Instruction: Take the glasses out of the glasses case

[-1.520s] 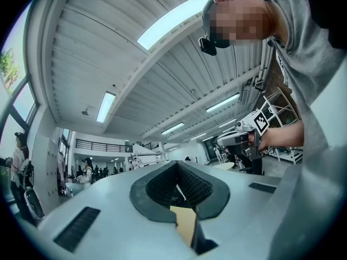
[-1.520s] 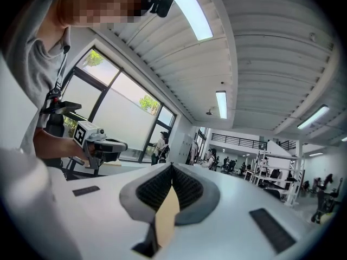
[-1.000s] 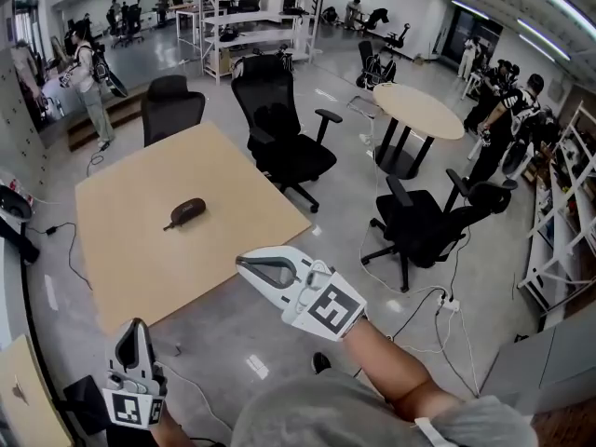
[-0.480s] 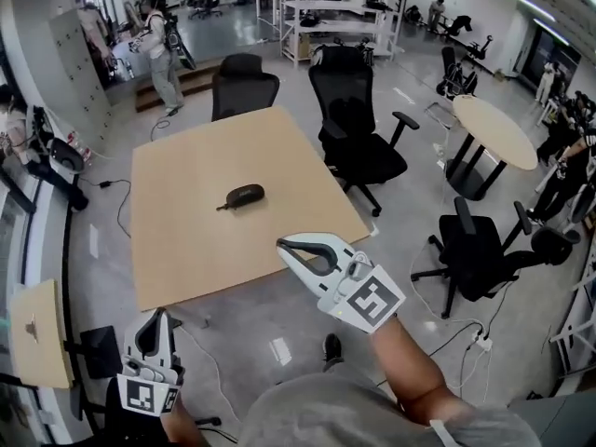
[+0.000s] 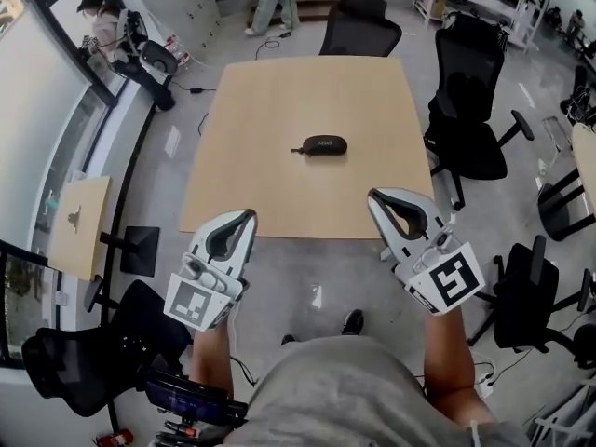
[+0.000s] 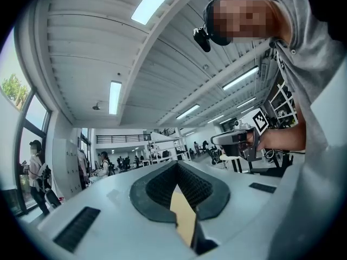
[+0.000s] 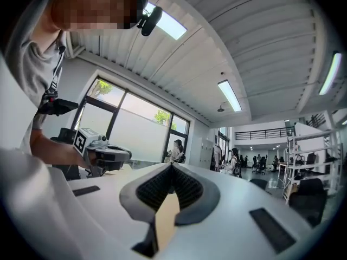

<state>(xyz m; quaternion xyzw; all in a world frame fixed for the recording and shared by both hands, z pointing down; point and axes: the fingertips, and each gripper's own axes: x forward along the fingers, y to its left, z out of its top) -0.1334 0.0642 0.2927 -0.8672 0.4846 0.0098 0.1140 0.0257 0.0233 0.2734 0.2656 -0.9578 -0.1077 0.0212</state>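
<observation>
A: Rig look?
B: Matched pair. Left gripper (image 5: 246,216) and right gripper (image 5: 375,196) are white moulded shells, each tapering to a beak. Dark ribbed pads (image 6: 160,186) line the jaws.
A: Markings?
B: Left marker cube (image 5: 198,300) and right marker cube (image 5: 452,281), black-on-white squares. Black slotted insets (image 6: 76,229) in the shell tops.
A: Operator?
B: Grey short-sleeved shirt (image 5: 345,394). Small black camera (image 6: 201,37) at the head.
</observation>
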